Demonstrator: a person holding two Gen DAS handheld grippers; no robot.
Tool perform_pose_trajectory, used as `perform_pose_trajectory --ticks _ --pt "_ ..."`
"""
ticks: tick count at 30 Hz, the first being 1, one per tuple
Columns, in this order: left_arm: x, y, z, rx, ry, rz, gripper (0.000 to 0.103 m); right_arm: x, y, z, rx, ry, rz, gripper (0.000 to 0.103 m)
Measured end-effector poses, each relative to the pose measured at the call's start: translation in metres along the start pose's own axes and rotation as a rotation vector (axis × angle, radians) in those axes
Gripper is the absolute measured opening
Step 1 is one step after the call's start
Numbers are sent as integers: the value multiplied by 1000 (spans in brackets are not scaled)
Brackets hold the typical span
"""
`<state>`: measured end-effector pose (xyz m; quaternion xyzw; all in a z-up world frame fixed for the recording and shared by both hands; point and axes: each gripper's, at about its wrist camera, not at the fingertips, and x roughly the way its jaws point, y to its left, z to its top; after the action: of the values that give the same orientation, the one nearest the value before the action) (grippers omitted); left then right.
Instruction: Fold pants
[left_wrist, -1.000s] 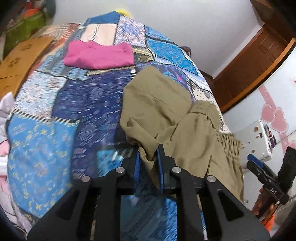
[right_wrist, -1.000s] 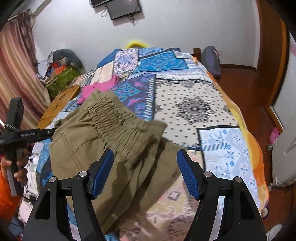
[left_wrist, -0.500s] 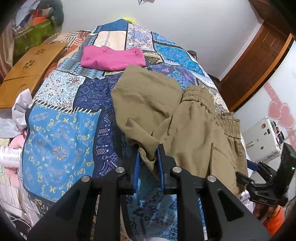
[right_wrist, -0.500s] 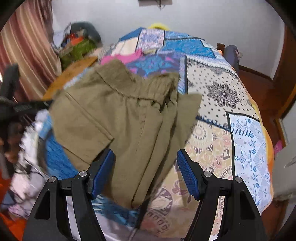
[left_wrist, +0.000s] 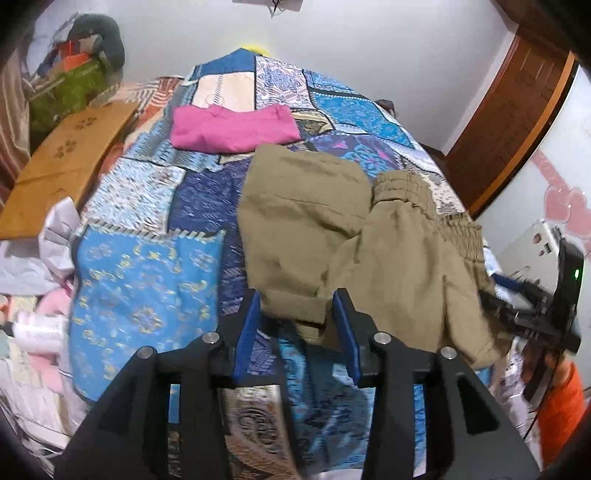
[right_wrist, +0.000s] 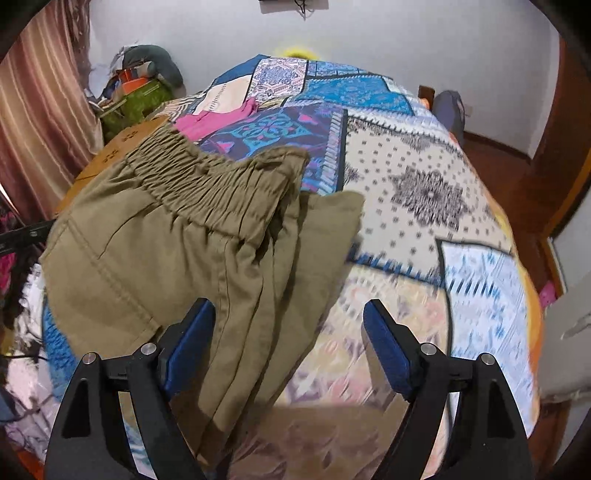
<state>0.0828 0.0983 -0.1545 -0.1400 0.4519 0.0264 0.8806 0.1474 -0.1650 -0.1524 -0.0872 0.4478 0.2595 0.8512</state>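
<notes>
Olive-green pants (left_wrist: 306, 221) lie crumpled on the patchwork quilt (left_wrist: 147, 277), with the elastic waistband toward the right. My left gripper (left_wrist: 295, 325) is at the near hem; its jaws are opening, and a fold of the hem sits loosely between the blue pads (left_wrist: 247, 325). In the right wrist view the pants (right_wrist: 184, 240) show their gathered waistband at upper left. My right gripper (right_wrist: 288, 343) hovers low over them with its jaws opening wide. Cloth lies below and between the pads, ungripped. The right gripper (left_wrist: 535, 306) also shows at the left view's right edge.
A folded pink garment (left_wrist: 232, 129) lies farther up the bed. A wooden board (left_wrist: 62, 162) and piled clothes sit off the left side. A white case (left_wrist: 532, 243) and a wooden door (left_wrist: 517, 110) stand to the right. The quilt (right_wrist: 424, 192) right of the pants is bare.
The left jaws, shut on the hem before, have parted. The right gripper sank toward the pants and its jaws widened. The pants settled onto the bed.
</notes>
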Motion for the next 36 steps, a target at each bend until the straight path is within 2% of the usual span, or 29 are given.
perform_pose_trajectory --ticks 2,7,12,15,18,23,25,26,28,29,31,33,36 --pt "4 2 2 42 19 37 44 5 -5 9 -9 -2 -24 79" --pt "16 8 6 77 58 42 56 20 -16 29 6 -1 -70 79" --pt "10 2 21 121 26 81 55 11 -16 38 35 -4 -34 79" --pt "-2 -8 38 146 -18 49 55 -6 -12 44 37 -44 6 79" --pt "-7 -23 56 157 -48 -24 55 -20 -4 52 44 -90 70 79" --pt "12 -53 76 186 -20 -145 53 -26 17 64 4 -133 146 79" --pt "24 -65 79 203 -3 -171 50 -20 25 66 -17 -125 167 74" --pt "29 -69 79 207 2 -178 43 -16 28 66 -26 -115 177 72" --pt "44 -78 79 211 25 -174 29 -4 33 65 -42 -84 190 58" --pt "51 -80 79 209 43 -168 24 2 35 64 -47 -66 193 54" --pt "65 -82 76 207 66 -157 21 16 35 62 -45 -27 208 42" --pt "73 -84 70 236 63 -124 21 27 33 56 -30 8 219 41" --pt "79 -83 60 288 59 -89 21 29 29 50 -38 9 211 38"
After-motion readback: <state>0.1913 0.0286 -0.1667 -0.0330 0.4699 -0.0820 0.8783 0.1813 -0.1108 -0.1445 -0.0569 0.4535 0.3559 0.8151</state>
